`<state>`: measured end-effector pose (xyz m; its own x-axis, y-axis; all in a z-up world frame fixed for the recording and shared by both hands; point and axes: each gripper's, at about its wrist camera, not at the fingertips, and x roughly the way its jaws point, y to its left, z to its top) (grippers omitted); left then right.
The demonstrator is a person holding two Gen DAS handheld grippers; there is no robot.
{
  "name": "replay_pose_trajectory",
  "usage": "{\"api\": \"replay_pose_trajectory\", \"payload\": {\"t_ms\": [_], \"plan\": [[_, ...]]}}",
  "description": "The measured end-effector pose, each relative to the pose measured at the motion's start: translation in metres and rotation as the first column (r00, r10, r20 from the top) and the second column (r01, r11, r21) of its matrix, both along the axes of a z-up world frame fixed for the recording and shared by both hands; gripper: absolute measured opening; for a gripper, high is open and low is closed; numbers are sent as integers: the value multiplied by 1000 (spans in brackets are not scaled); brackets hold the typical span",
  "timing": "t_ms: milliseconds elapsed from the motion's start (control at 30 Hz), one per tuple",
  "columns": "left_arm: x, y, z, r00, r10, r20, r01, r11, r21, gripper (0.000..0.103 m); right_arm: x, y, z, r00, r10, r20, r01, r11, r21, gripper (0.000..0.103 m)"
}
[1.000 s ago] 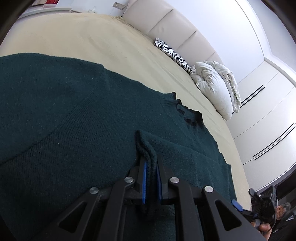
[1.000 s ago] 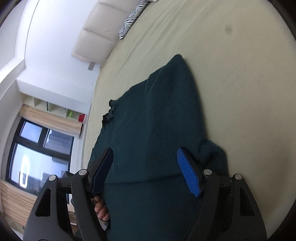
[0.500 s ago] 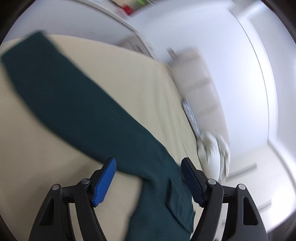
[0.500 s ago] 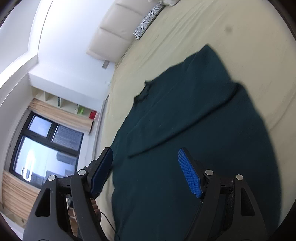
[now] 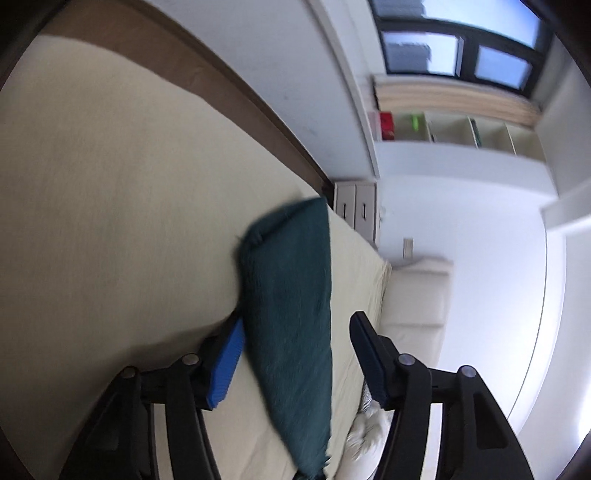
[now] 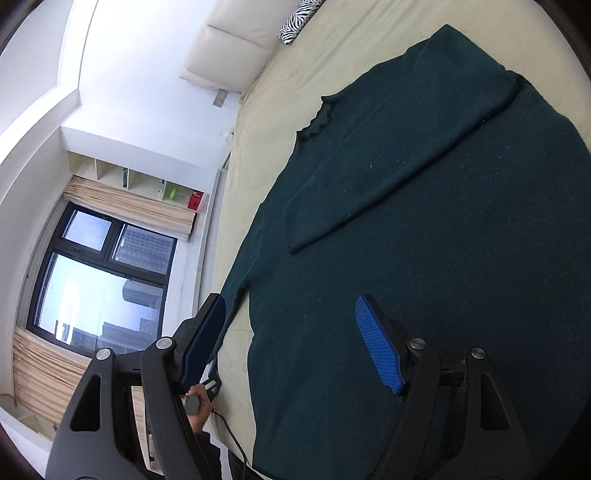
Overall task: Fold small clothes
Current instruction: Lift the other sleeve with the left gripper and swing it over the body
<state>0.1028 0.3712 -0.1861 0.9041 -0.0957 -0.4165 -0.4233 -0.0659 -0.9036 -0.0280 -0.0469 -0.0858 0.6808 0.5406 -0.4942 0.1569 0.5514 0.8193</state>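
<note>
A dark green sweater (image 6: 424,258) lies flat on the beige bed (image 6: 266,110). One sleeve (image 6: 399,166) is folded slantwise across its chest. The other sleeve (image 5: 291,314) stretches out over the sheet and ends in a cuff (image 5: 273,221). My left gripper (image 5: 298,321) straddles this sleeve; its jaws are closing, and the pads are apart from the cloth. In the right wrist view, my right gripper (image 6: 291,301) hangs open over the sweater's lower part and holds nothing. A hand (image 6: 195,406) holding the other gripper shows at the lower left.
A brown bed edge (image 5: 221,85) runs along the far side, with bedside drawers (image 5: 356,210) beyond it. A padded headboard (image 6: 229,40), a zebra pillow (image 6: 295,18) and a white duvet (image 5: 369,428) lie at the head end. A window (image 6: 96,273) and wall shelves (image 5: 461,133) stand beyond the bed.
My left gripper let go of the folded sleeve's cuff, opened, rolled and swung over to the outstretched sleeve. My right gripper drew back, so more of the sweater shows.
</note>
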Motion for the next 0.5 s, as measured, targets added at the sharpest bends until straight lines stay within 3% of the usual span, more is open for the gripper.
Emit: {"api": "replay_pose_trajectory", "payload": {"t_ms": [100,167,233,300,367,400,467,500], "plan": [[10,6,-3,998,56,-6,-56,997,-45,55,-3,-1,-2,1000,-11,-5,11,1000,8,73],[18,4,-3,998,59,-27,-61,997,-49,36,-4,-3,-4,1000,-13,-5,13,1000,16,73],[27,1,-6,997,49,-57,-52,997,-48,8,-4,-7,-5,1000,-14,-3,14,1000,20,73],[35,-7,3,996,31,-80,-30,1000,7,9,-6,-10,-6,1000,-17,4,17,1000,20,73],[48,-27,31,996,-41,-78,51,990,133,9,-9,-17,-7,1000,-25,10,24,999,25,73],[57,-39,47,993,-85,-81,100,974,205,9,-11,-22,-8,999,-33,12,32,999,30,73],[86,-76,84,974,-209,-82,225,909,352,9,-10,-30,-11,999,-49,13,48,998,37,73],[100,-99,100,956,-276,-94,290,860,420,9,-11,-34,-13,998,-58,11,57,998,41,73]]}}
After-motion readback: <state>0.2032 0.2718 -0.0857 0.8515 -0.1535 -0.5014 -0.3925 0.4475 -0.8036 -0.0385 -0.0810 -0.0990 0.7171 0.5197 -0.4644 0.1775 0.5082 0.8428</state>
